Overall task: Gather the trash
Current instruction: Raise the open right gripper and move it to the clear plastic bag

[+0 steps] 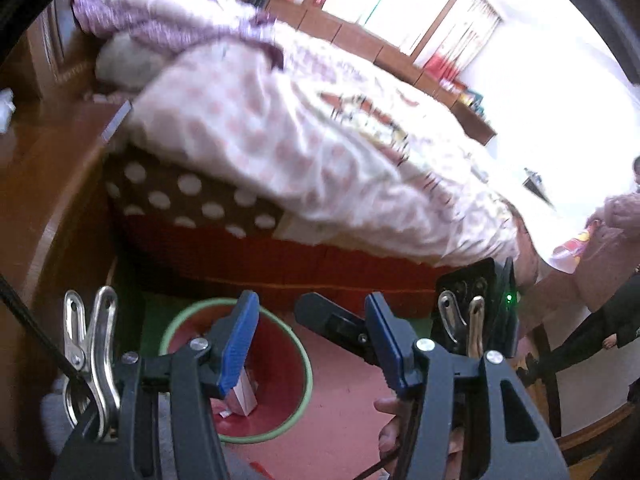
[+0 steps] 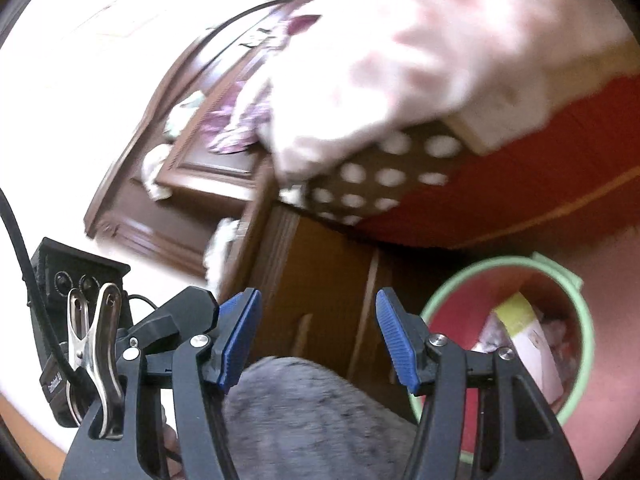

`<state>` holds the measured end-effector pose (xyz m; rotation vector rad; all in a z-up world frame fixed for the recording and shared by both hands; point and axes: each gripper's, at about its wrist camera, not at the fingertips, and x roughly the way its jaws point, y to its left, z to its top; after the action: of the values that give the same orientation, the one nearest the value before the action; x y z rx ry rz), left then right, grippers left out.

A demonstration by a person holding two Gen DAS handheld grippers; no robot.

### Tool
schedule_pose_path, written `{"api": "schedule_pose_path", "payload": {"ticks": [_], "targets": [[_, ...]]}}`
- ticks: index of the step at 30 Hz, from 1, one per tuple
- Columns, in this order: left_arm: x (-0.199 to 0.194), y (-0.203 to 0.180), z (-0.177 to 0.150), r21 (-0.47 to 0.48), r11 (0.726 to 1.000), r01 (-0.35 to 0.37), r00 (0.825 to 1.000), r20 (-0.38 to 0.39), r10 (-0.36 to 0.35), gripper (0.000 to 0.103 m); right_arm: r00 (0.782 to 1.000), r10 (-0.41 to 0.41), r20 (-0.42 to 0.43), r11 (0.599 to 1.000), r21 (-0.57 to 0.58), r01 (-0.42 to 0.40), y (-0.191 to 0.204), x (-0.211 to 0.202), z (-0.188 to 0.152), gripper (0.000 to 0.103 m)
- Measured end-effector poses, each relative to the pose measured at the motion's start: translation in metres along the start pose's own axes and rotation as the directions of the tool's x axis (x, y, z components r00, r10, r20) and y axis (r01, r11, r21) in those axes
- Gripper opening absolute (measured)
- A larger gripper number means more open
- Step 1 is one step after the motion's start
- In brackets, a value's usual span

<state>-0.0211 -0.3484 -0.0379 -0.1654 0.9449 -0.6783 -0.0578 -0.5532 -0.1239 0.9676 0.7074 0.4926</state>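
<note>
A red waste bin with a pale green rim (image 1: 168, 330) stands on the floor beside the bed. In the left wrist view a white and pink carton (image 1: 245, 395) lies inside it. My left gripper (image 1: 312, 308) hangs above the bin, open, with nothing between its blue pads (image 1: 236, 344). In the right wrist view the bin's rim (image 2: 585, 320) sits low on the right, holding a yellow and white carton (image 2: 530, 340) and crumpled paper. My right gripper (image 2: 318, 300) is open and empty, left of the bin, over a grey fuzzy sleeve (image 2: 312, 412).
A bed with a pink spotted quilt (image 1: 280, 140), a brown dotted sheet (image 1: 180, 196) and a red skirt (image 1: 320, 264) fills the space behind the bin. A wooden bedside cabinet (image 2: 320, 280) stands left of it. Someone in pink (image 1: 624, 216) stands at the right edge.
</note>
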Motion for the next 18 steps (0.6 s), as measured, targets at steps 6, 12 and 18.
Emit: {"api": "schedule_pose_path", "payload": {"ticks": [6,12,18], "targets": [[-0.071,0.012,0.003,-0.001,1.0,0.003,0.992,0.13,-0.003,0.059,0.996,0.084,-0.011,0.991,-0.108,-0.084,0.066,0.006,-0.005,0.062],[-0.14,0.044,0.008,-0.039,0.999,-0.033,0.966,0.253,0.042,0.059,0.989,0.143,-0.04,0.971,-0.186,-0.148,0.123,0.034,-0.01,0.062],[-0.188,0.099,0.01,-0.156,0.986,-0.063,0.939,0.325,0.111,0.059,0.98,0.165,-0.114,0.95,-0.248,-0.189,0.167,0.071,-0.012,0.062]]}}
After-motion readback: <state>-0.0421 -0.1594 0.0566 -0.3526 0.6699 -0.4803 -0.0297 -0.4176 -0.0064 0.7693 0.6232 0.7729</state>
